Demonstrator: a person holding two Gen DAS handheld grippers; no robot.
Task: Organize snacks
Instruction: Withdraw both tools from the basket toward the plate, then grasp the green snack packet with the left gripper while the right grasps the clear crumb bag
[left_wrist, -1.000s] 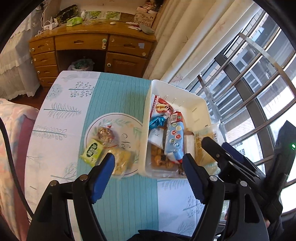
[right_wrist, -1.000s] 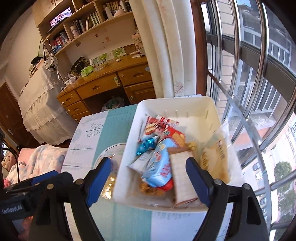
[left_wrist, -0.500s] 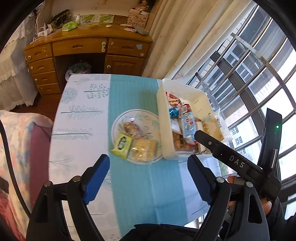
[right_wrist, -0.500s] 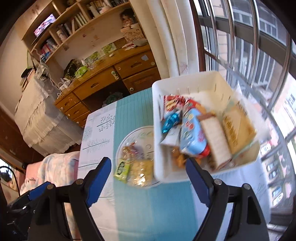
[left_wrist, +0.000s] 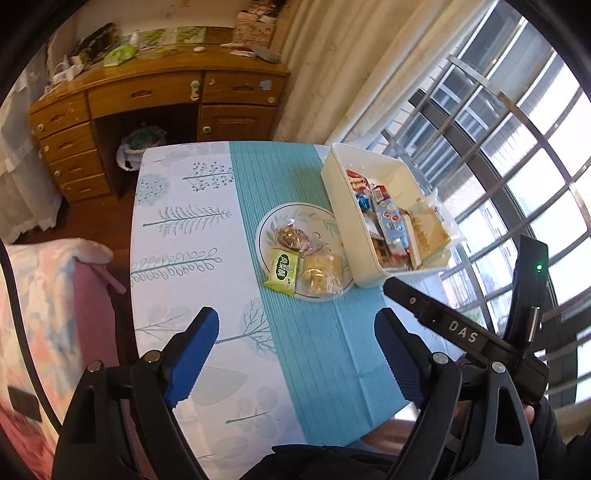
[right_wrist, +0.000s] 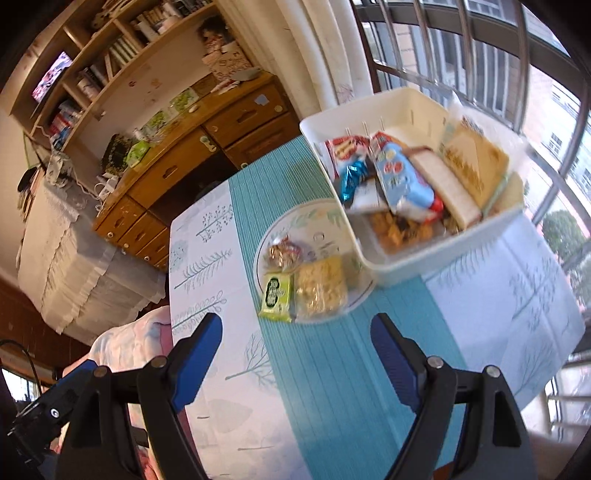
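Tablecloth in teal and white, lying before a wooden desk. Left to right: three snacks still sitting on plate, awaiting sorting; white bin already holding most packets. Left gripper and right gripper both gaping wide, gripping nothing, hovering well short of plate.

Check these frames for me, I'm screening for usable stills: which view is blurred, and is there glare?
Right wrist view: motion blur smears the plate and white bin. Left wrist view: sharper, green packet print distinct, but the window is blown out. Both bend straight lines.
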